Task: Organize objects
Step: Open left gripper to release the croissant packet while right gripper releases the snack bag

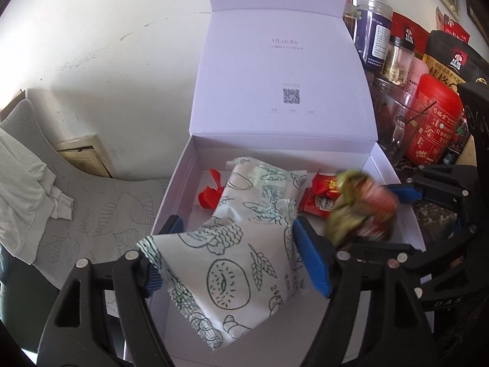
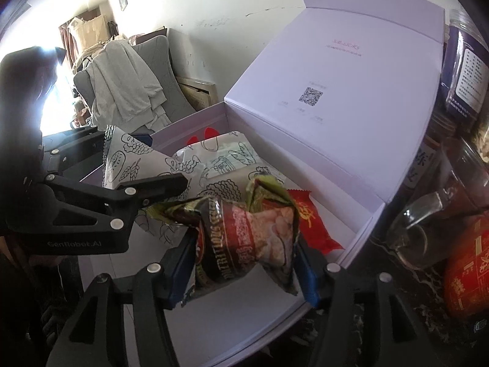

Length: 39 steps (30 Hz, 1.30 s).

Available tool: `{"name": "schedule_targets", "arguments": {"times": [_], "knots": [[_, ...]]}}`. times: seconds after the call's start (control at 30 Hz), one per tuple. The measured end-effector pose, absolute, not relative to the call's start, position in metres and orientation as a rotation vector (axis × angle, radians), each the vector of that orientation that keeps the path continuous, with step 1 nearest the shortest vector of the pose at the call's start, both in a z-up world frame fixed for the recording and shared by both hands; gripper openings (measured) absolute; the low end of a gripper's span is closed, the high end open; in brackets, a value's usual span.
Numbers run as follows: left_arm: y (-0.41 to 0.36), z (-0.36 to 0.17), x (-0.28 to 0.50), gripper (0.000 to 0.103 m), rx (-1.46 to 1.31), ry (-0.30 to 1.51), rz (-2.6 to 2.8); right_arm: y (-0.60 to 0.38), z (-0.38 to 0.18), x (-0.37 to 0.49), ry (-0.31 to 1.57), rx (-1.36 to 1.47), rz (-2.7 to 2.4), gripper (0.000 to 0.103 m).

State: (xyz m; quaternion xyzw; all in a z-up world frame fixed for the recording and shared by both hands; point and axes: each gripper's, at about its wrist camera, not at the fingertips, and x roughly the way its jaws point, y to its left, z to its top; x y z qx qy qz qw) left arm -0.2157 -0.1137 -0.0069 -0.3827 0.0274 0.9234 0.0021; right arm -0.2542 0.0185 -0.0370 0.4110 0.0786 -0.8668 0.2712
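Observation:
A white gift box [image 1: 189,165] stands open, its lid [image 1: 281,70] upright at the back. My left gripper [image 1: 235,244] is shut on a white snack pack with green doodle print [image 1: 226,263], held over the box's front left. A second doodle pack [image 1: 259,186] lies inside with red candy [image 1: 211,195] and red sachets [image 1: 318,195]. My right gripper [image 2: 244,253] is shut on a red and green snack bag [image 2: 250,235], held over the box's right side [image 2: 363,235]. That bag shows blurred in the left wrist view [image 1: 360,205].
Jars [image 1: 373,33], a glass [image 1: 394,116], a red tin [image 1: 434,122] and oat bags [image 1: 452,61] crowd the counter right of the box. A grey chair with a white garment [image 2: 122,88] stands to the left by the wall.

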Motion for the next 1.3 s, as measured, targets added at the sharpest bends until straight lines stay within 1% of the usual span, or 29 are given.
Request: {"name": "schedule_targets", "arguments": {"times": [0.07, 0.1, 0.4, 0.5, 0.57, 0.77, 0.9, 1.03, 1.3], "knots": [[-0.123, -0.009, -0.221, 0.087, -1.194, 0.103, 2.916, 0.017, -0.036, -0.253, 0.208, 1.096, -2.326, 0.061], [-0.125, -0.010, -0.222, 0.088, -1.201, 0.117, 2.931, 0.016, -0.036, -0.253, 0.208, 1.092, -2.326, 0.061], [-0.136, -0.014, -0.215, 0.088, -1.235, 0.072, 2.971, 0.018, -0.029, -0.249, 0.253, 1.072, -2.388, 0.061], [-0.133, -0.008, -0.209, 0.088, -1.211, 0.081, 2.986, 0.015, -0.028, -0.248, 0.269, 1.074, -2.395, 0.061], [-0.133, -0.001, -0.204, 0.088, -1.180, 0.056, 3.001, 0.014, -0.026, -0.247, 0.283, 1.079, -2.396, 0.061], [-0.134, 0.014, -0.196, 0.088, -1.152, 0.037, 3.032, 0.022, -0.016, -0.242, 0.200, 1.083, -2.419, 0.061], [-0.135, 0.025, -0.191, 0.088, -1.160, 0.016, 3.044, 0.026, -0.008, -0.236, 0.217, 1.086, -2.440, 0.061], [-0.135, 0.034, -0.184, 0.088, -1.159, -0.003, 3.044, 0.031, 0.003, -0.225, 0.161, 1.064, -2.453, 0.061], [-0.127, 0.056, -0.159, 0.088, -1.123, 0.023, 3.037, 0.031, 0.023, -0.199, 0.143, 1.042, -2.487, 0.061]]}}
